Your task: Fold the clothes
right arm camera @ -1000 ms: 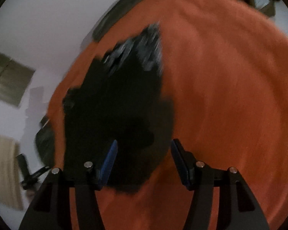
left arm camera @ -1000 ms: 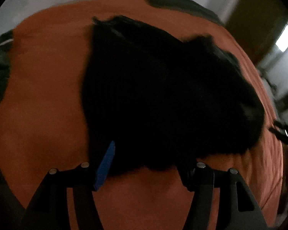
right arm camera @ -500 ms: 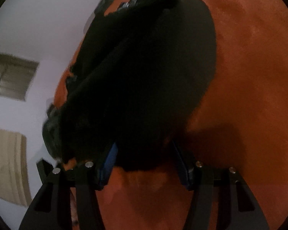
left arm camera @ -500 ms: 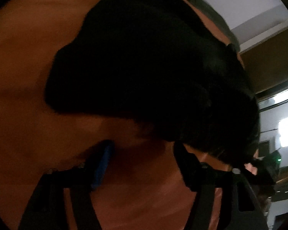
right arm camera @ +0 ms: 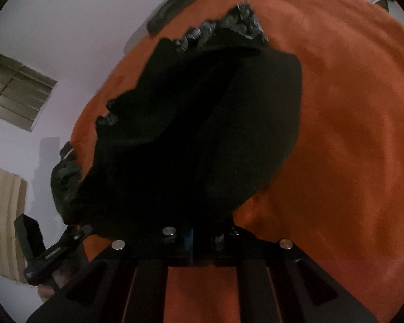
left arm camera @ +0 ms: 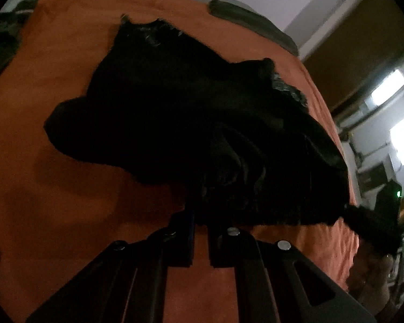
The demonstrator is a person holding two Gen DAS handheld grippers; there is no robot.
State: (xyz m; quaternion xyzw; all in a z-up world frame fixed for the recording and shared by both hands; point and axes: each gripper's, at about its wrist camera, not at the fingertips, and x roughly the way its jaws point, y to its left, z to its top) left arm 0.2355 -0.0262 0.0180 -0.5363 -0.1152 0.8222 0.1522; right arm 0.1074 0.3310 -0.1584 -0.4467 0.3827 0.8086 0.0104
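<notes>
Both jaws closing on cloth right now. My left gripper (left arm camera: 200, 215) has its jaws pinched on the near hem of the black garment (left arm camera: 202, 123), fabric bunched and creased right at the tips. My right gripper (right arm camera: 202, 231) is the same: jaws nearly together with the garment's near edge caught between them, tips mostly buried under dark cloth. Garment lies on the orange bed cover (left arm camera: 54, 188), near edge lifted off it at both grips, the rest spread away from me, far end ruffled. Another dark item (left arm camera: 250, 18) sits at the far edge of the bed, untouched. My read: first fold only just starting, corners secured, nothing folded over yet; carry-over, flattening and later folds all remain.
</notes>
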